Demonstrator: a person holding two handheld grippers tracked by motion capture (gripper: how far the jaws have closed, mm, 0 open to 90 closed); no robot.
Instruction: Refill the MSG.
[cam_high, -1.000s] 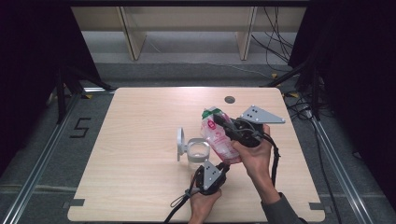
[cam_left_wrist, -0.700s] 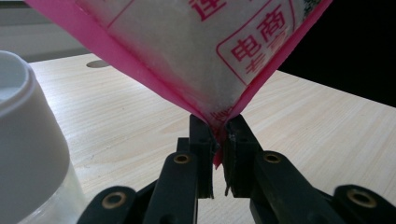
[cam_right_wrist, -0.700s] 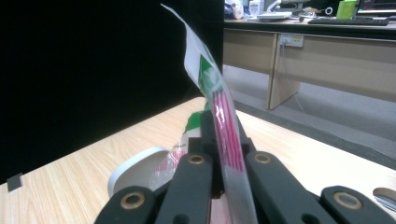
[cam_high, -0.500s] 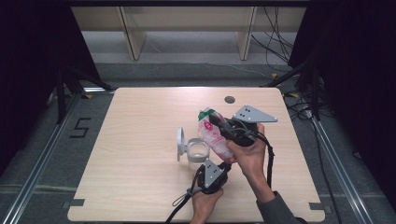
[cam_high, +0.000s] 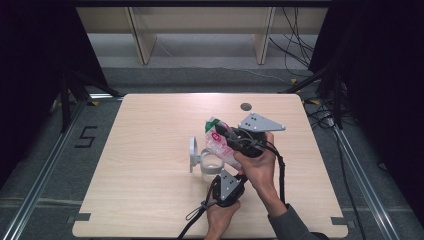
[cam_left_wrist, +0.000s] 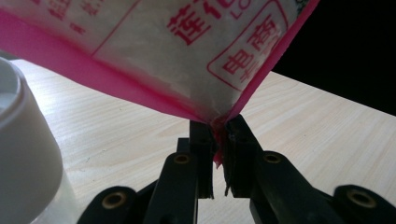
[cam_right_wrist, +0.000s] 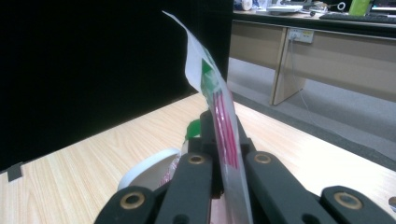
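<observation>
Left gripper (cam_left_wrist: 216, 140): jaws clamped on bottom corner of pink-edged plastic pouch with red print (cam_left_wrist: 187, 51). Right gripper (cam_right_wrist: 223, 140): jaws closed on pouch's upper edge. Pouch held tilted above clear round container (cam_high: 212, 166), white lid (cam_high: 193, 154) beside, on pale wooden surface (cam_high: 140, 170).

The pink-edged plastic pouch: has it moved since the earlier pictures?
Yes. The pink-edged plastic pouch shifted slightly left, away from the round dark table hole.

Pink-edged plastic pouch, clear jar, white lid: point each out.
Pink-edged plastic pouch (cam_left_wrist: 187, 51): left gripper view, printed face.
Clear jar (cam_high: 212, 165): high view, rim.
White lid (cam_high: 193, 153): high view, flat disc standing beside the jar.
</observation>
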